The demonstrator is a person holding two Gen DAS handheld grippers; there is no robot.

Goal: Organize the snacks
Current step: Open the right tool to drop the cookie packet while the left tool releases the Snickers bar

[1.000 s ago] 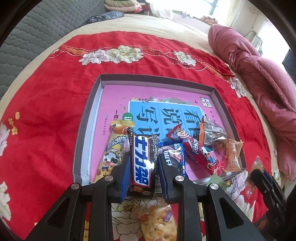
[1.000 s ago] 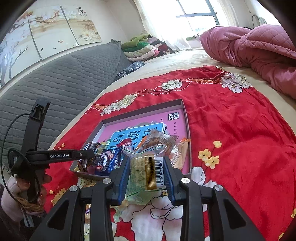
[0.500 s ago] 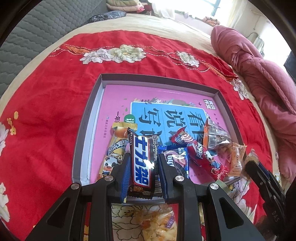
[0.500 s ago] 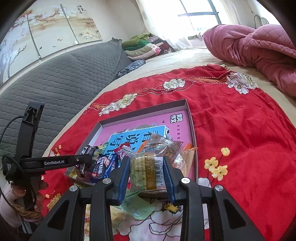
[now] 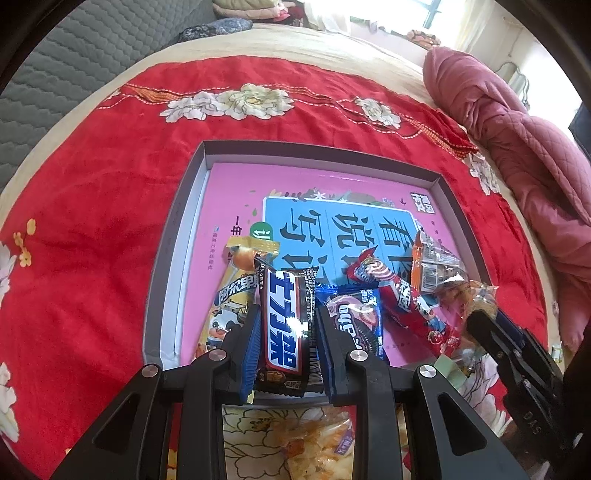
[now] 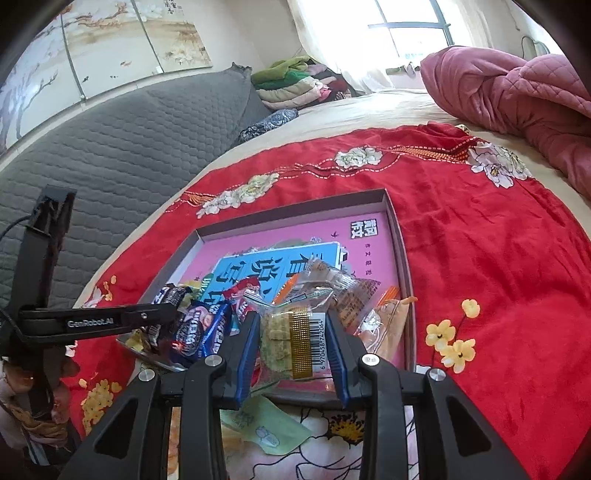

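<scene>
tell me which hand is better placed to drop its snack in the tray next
Left, probably. The left gripper holds its chocolate bar over the tray; the right gripper's clear packet hangs at the near rim.

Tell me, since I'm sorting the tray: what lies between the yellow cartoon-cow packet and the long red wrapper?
In the left wrist view, the dark chocolate bar in the left tool, then a blue cookie packet.

- I see a bed (image 6: 388, 107) with a beige sheet, spread with a red floral blanket (image 6: 480, 251).
- A grey quilted headboard (image 6: 122, 147) runs along my left.
- Above it hang painted blossom panels (image 6: 103, 40).
- A bright curtained window (image 6: 410, 26) lights the room.
- Folded clothes (image 6: 295, 85) are piled beneath it.
- A pink quilt (image 6: 517, 92) is bunched at the right.
</scene>
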